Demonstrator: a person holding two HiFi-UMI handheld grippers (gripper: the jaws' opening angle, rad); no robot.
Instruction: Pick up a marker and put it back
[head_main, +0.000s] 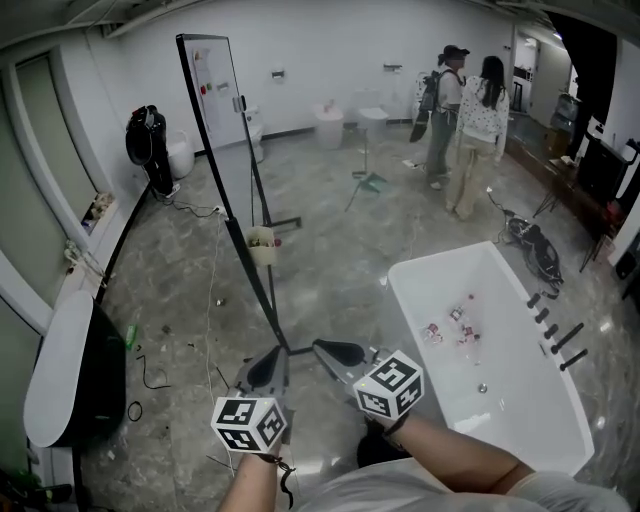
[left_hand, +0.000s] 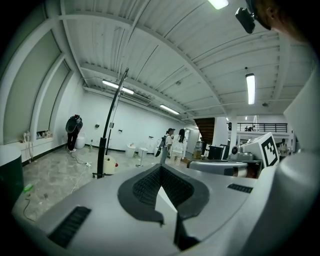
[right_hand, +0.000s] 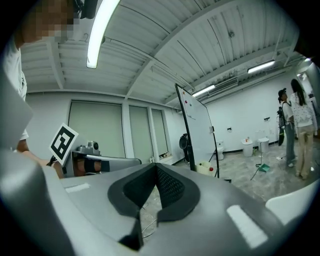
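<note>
Several black markers (head_main: 556, 331) lie along the right edge of a white table (head_main: 520, 400), far from both grippers. My left gripper (head_main: 268, 366) and right gripper (head_main: 338, 352) are held low and close together in front of the person, over the floor left of the table. In the left gripper view the left gripper (left_hand: 160, 170) has its pads meeting at the tips, with nothing between them. The right gripper (right_hand: 156, 168) in its own view is likewise shut and empty. A whiteboard (head_main: 218, 95) on a stand rises ahead of both.
Small red and white objects (head_main: 452, 325) lie on the table. A pale bucket (head_main: 262, 243) hangs at the whiteboard stand. Cables (head_main: 210, 300) trail over the marble floor. Two people (head_main: 465, 110) stand at the back right. A dark cabinet (head_main: 95, 380) is at the left.
</note>
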